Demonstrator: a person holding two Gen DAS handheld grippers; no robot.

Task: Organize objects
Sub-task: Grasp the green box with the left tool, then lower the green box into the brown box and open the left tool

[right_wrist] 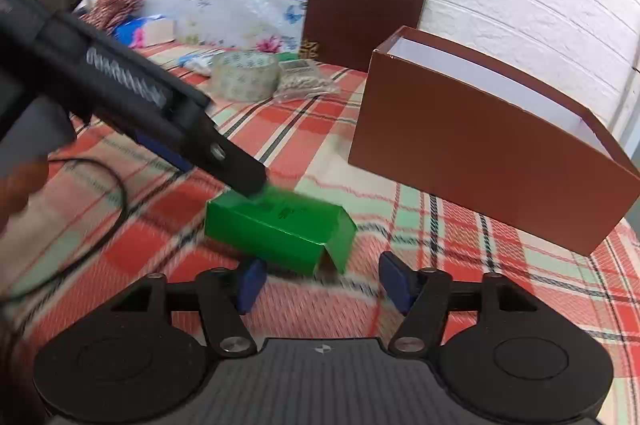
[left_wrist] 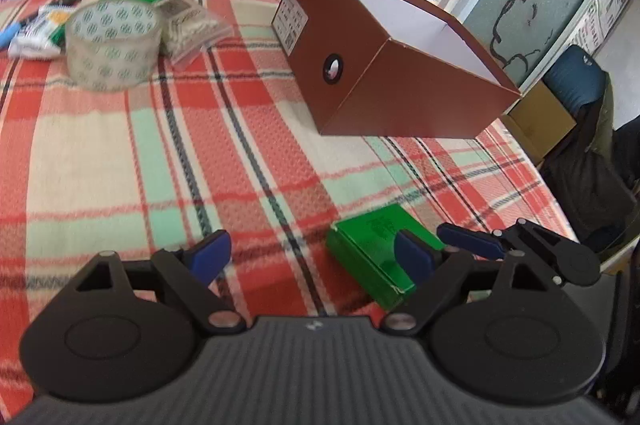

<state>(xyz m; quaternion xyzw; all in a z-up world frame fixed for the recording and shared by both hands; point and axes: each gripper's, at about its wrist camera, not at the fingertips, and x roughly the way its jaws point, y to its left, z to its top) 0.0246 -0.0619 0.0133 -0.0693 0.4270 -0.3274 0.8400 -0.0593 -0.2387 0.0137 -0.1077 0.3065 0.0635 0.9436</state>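
Green carton (right_wrist: 280, 229): small printed cardboard box, lying flat on the plaid tablecloth (left_wrist: 120, 153) in the lower centre of the right wrist view, lower right of centre in the left wrist view. One end flap hangs open toward the right gripper. Judged light, thin-walled and easily crushed; the glossy faces look somewhat slippery. Best hold, by this reading, is across the two long side walls near the middle, away from the loose flap end, with gentle closure.

Right gripper (right_wrist: 320, 283): jaws parted, nothing pressed between the blue pads; the carton sits just ahead of them, released.

Left gripper (left_wrist: 312, 257): jaws spread wide, empty. In the right wrist view one of its fingers reaches in from the upper left down to the carton's far top edge; whether it touches cannot be told through the blur.

Brown shoebox (left_wrist: 384, 65): open-topped, white inside, standing at upper right of both views, near the carton but apart from it. Likely the receiving container.

Packing tape roll (left_wrist: 114, 45): printed clear tape, upper left of the left wrist view, well apart from the carton.

Zip bag of small pale pieces (left_wrist: 192, 25): just beside the tape roll; contents too small to name.
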